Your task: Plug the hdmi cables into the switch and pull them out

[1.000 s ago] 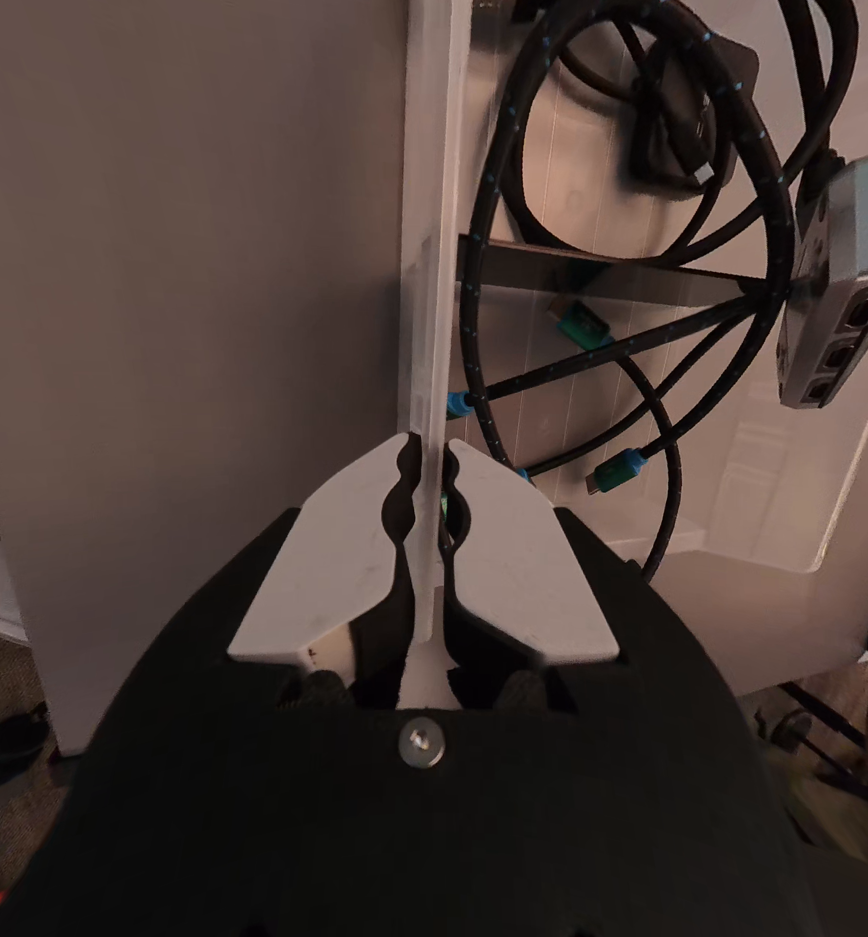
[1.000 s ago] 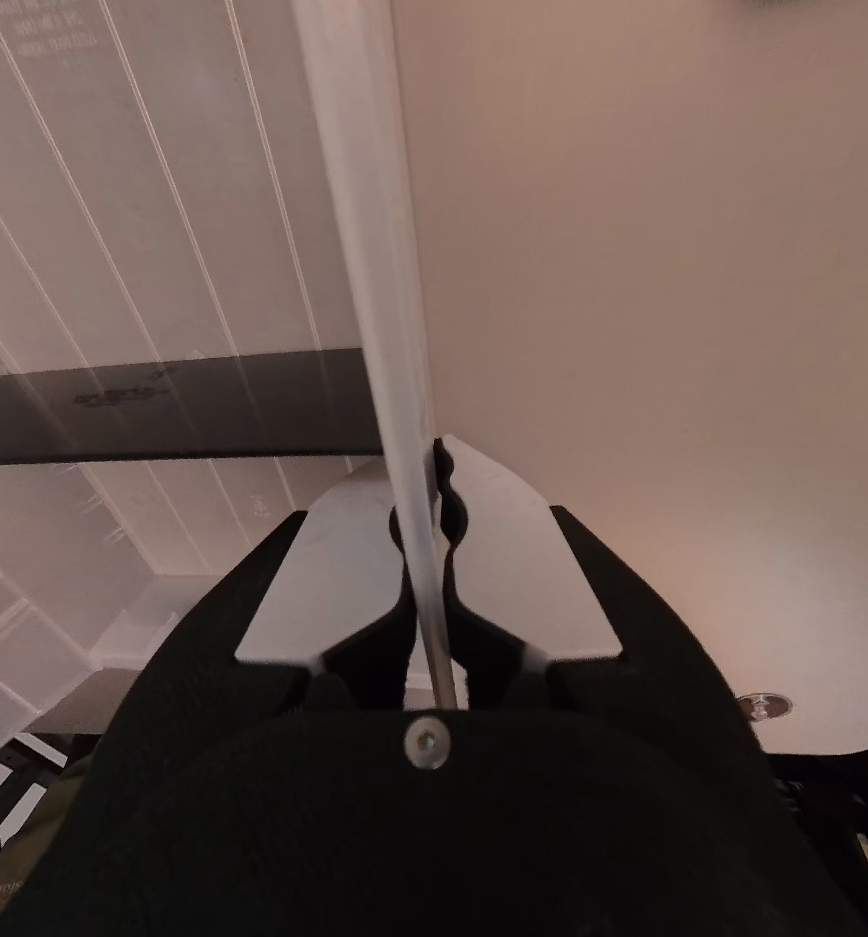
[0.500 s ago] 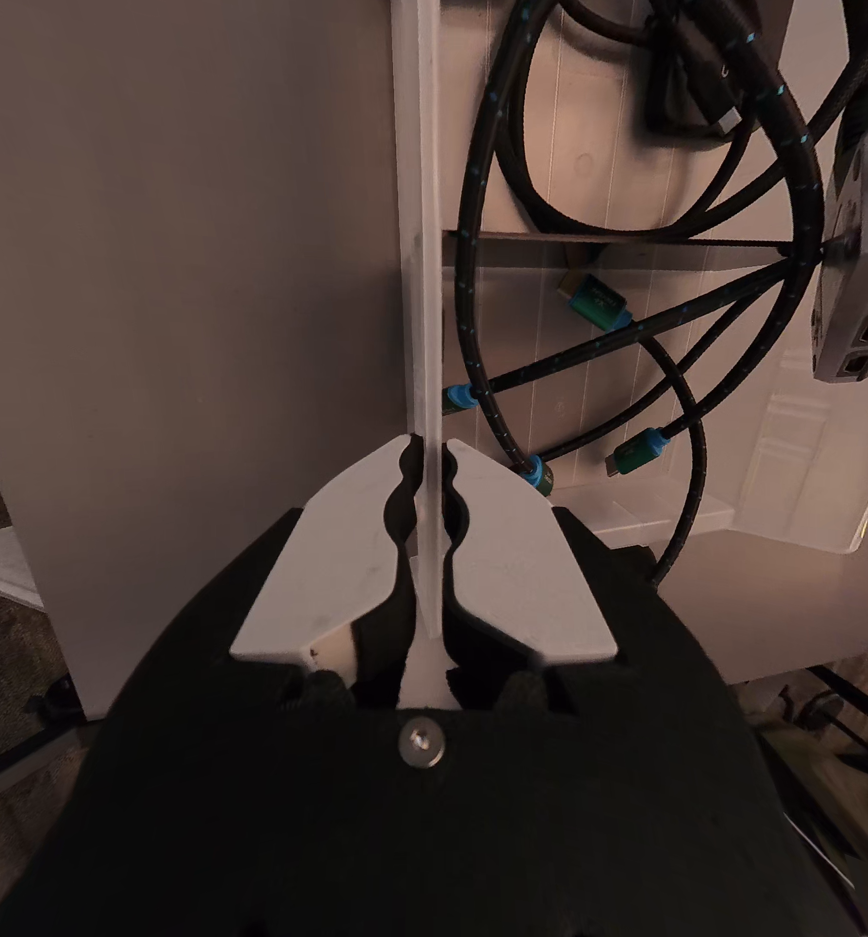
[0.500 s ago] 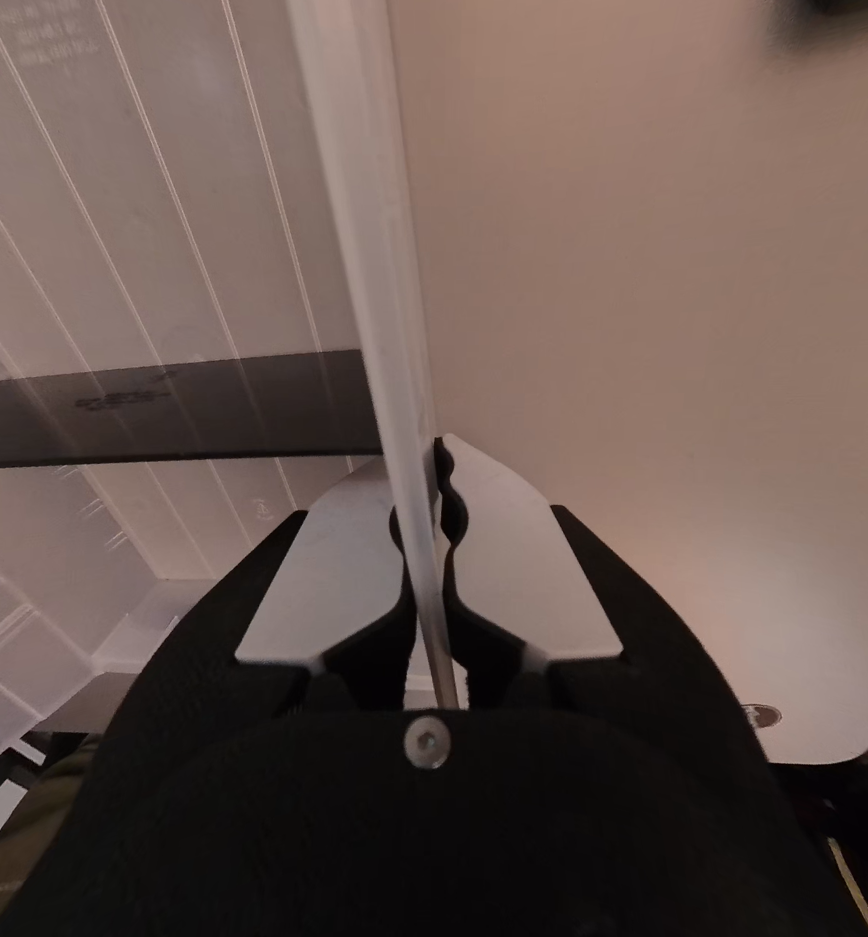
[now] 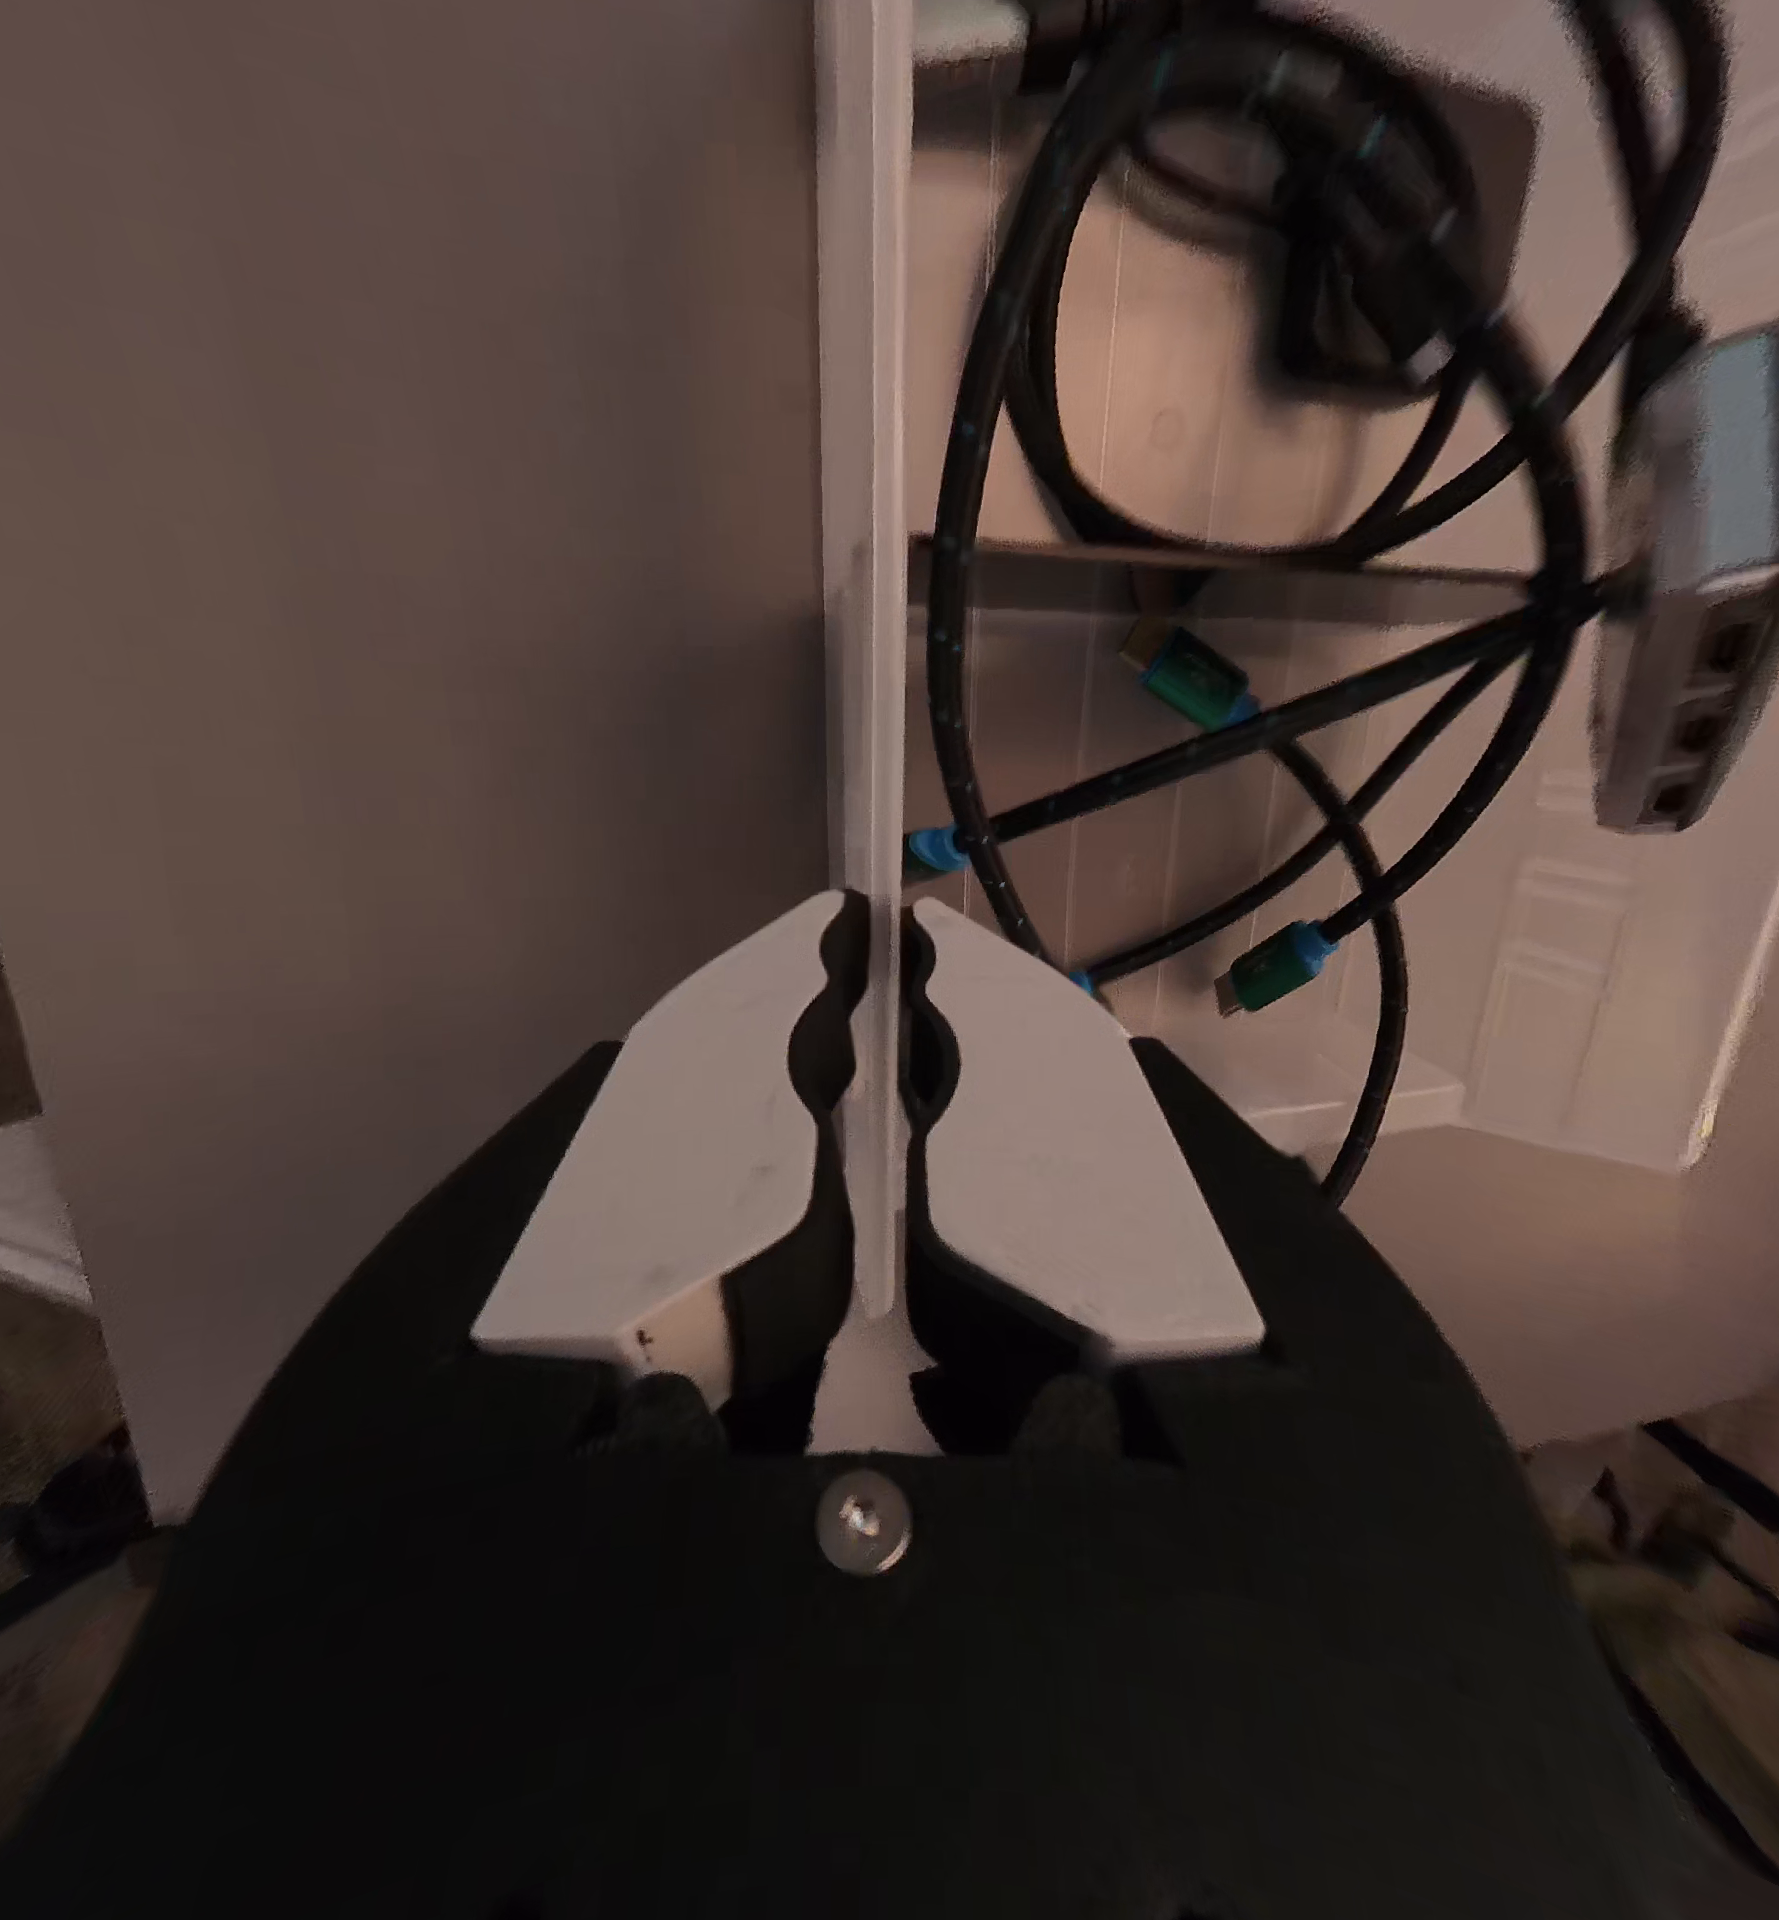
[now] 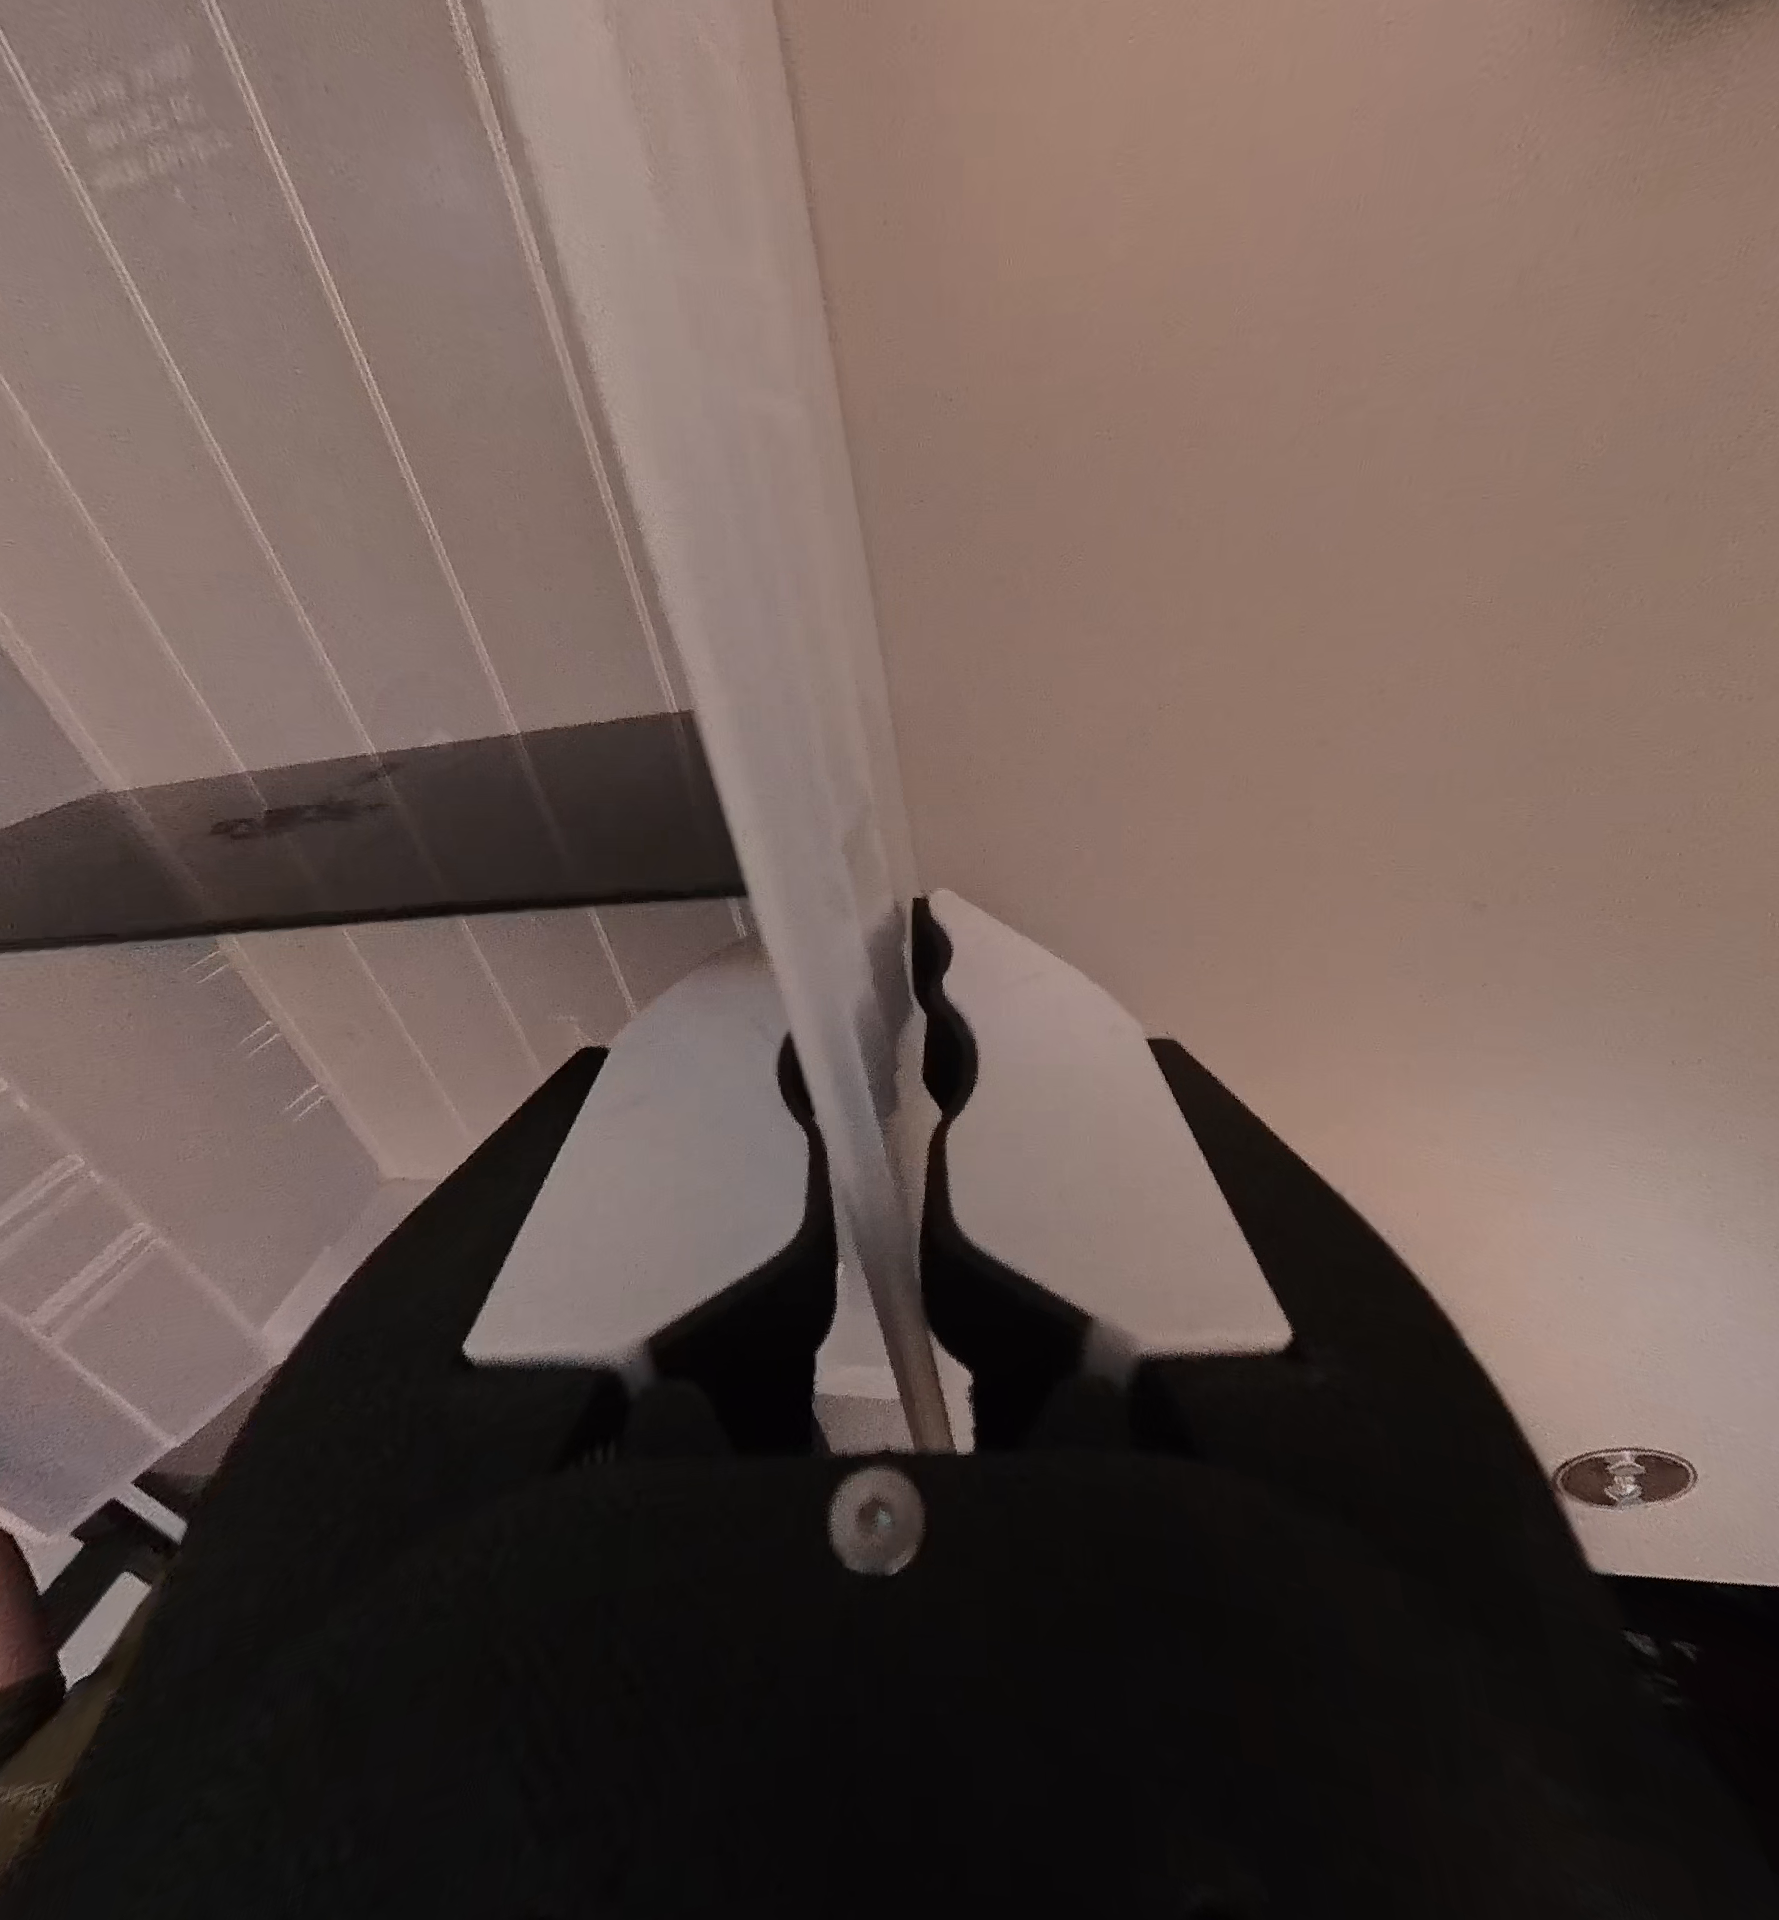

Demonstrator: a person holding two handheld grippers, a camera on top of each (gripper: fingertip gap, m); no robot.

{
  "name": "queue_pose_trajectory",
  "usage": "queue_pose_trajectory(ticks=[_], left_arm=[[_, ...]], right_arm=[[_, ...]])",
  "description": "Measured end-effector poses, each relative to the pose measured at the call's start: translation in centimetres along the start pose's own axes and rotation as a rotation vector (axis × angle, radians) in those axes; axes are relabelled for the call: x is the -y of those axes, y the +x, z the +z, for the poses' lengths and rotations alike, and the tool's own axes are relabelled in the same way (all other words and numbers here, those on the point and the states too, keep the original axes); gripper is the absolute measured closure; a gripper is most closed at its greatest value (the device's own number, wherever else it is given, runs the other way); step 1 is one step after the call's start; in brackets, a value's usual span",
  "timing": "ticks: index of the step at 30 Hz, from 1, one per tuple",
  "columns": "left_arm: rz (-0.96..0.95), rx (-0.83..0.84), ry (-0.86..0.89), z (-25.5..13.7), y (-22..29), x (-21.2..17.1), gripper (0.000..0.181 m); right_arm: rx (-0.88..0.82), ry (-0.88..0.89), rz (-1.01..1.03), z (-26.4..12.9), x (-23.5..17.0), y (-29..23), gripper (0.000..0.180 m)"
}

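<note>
Since half a second ago the switch point(image 5: 1695, 582) has dropped lower at the left view's right edge, long axis near vertical, ports facing down-left toward loose cables point(image 5: 968, 623) inside the clear bin point(image 5: 869, 416), whose rim the left gripper point(image 5: 880, 914) fingers pinch. Right view: right gripper point(image 6: 869, 914) fingers pinch the opposite rim above the desk point(image 6: 1332, 520).

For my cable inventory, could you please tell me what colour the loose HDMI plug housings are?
Green with blue collars, as on the HDMI plug inside the clear bin; clearest in the left wrist view.

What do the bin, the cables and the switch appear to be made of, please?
Bin: translucent plastic, apparently; the table edge shows through its floor. HDMI cables: black braided sheath flecked blue, with glossy green-and-blue plug shells. Switch: grey casing, matte; metal or plastic, blur leaves it open.
</note>
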State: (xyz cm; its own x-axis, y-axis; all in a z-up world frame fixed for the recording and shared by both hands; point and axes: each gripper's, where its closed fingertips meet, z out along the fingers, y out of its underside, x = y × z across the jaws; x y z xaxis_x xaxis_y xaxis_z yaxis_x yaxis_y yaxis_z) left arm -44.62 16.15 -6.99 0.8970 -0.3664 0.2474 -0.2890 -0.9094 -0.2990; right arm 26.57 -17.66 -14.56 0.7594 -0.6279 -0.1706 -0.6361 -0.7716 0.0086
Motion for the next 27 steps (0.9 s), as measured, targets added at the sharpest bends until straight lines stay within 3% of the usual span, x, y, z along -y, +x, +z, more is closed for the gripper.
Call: queue_pose_trajectory(ticks=[3,15,22,27], left_arm=[[0.009,0.022,0.079,-1.3,0.1,0.9,0.176],[0.003,0.054,0.08,-1.5,-0.1,0.8,0.151],[0.018,0.102,0.031,-0.9,-0.8,0.1,0.137],[0.033,0.091,-0.026,-0.1,-0.7,-0.7,0.142]], right_arm=[[-0.011,0.013,0.009,-0.5,-0.1,0.2,0.167],[-0.029,0.229,0.031,-5.7,0.4,0.2,0.165],[-0.065,0.434,-0.015,-11.4,-0.1,-1.4,0.165],[-0.091,0.681,-0.099,-16.8,0.0,-3.3,0.165]])
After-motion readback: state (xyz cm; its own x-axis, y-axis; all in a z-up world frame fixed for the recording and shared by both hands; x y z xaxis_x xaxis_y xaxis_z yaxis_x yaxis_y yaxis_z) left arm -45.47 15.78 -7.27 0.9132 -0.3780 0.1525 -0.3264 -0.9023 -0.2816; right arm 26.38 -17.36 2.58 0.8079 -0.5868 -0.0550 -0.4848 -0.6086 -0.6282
